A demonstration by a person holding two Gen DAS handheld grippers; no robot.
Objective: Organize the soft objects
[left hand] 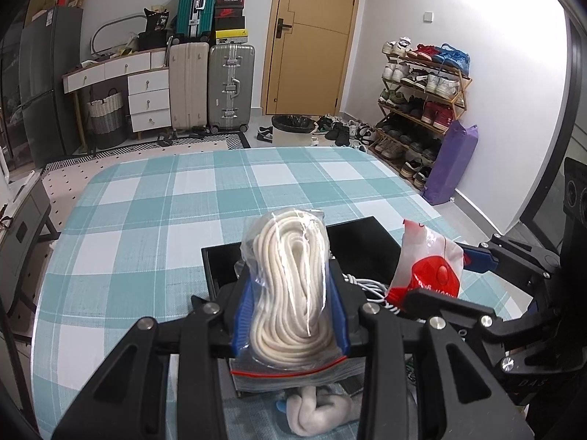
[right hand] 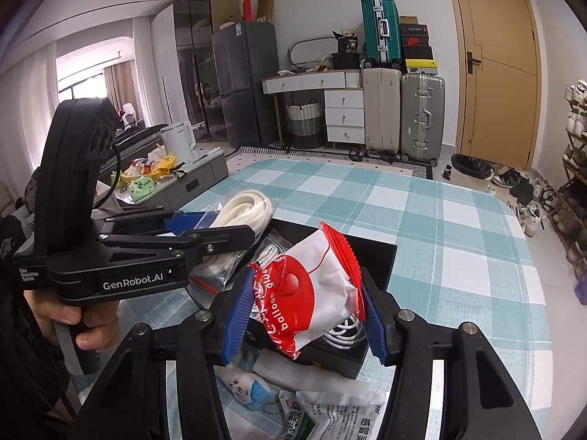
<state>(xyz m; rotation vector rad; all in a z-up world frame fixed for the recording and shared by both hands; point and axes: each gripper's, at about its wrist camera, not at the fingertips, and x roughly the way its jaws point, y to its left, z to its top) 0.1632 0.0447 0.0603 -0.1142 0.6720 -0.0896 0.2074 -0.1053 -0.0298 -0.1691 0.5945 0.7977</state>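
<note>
Left wrist view is showing the left gripper clamping a bagged rope coil; the right gripper is pinching a red-and-white packet, seemingly above the black box.

A teal suitcase is stood on top of a beige suitcase and a silver suitcase, beside stacked shoe boxes. A wooden door is seen closed to their right. A white drawer unit is set left of the suitcases, with a woven basket under the desk top. A shoe rack is filled with shoes along the right wall, and a purple bag is leaned at its near end. A lined bin is placed on the floor near loose shoes. A white kettle is seen on a low grey cabinet.
</note>
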